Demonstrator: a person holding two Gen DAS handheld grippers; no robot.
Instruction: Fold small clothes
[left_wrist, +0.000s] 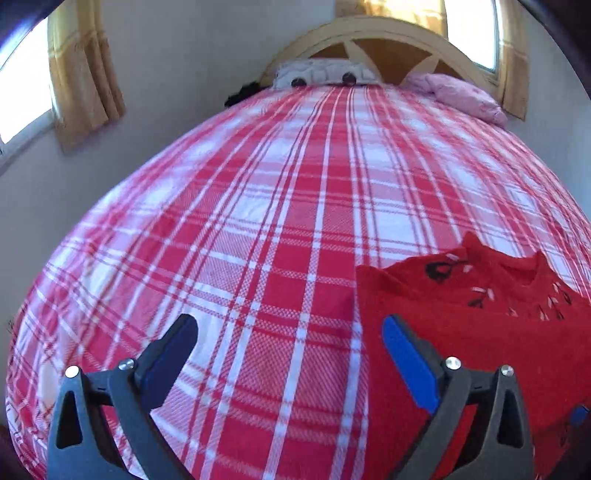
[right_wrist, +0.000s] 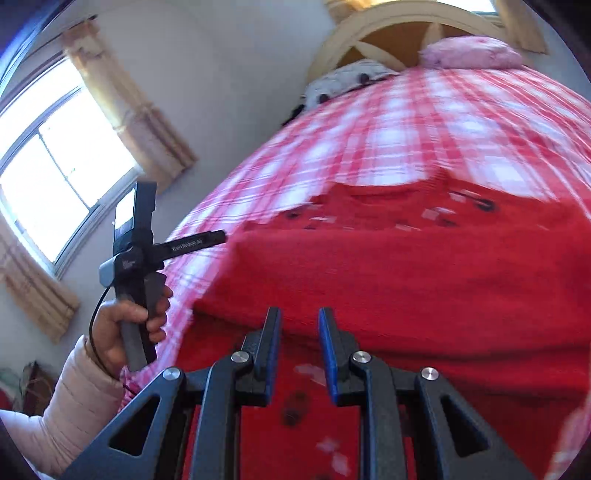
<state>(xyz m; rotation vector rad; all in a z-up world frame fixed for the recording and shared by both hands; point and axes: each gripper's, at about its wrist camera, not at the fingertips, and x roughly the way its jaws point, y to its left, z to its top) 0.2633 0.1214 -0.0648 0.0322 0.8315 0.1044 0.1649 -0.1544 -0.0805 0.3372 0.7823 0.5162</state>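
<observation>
A red knitted garment (left_wrist: 461, 325) with black and white motifs lies on the red-and-white plaid bed sheet (left_wrist: 258, 221), a folded layer across its middle (right_wrist: 388, 273). My left gripper (left_wrist: 288, 328) is wide open and empty just above the sheet. Its right finger (left_wrist: 406, 362) stands over the garment's left edge. In the right wrist view a hand (right_wrist: 125, 325) in a pale padded sleeve holds the left gripper beside that edge. My right gripper (right_wrist: 300, 317) hovers over the near part of the garment. Its jaws stand a narrow gap apart with nothing pinched.
A wooden arched headboard (left_wrist: 388, 33) closes the far end of the bed, with a pink pillow (left_wrist: 461, 94) and a white spotted pillow (left_wrist: 321, 74) before it. A wall with curtained windows (right_wrist: 66, 158) runs along the bed's left side.
</observation>
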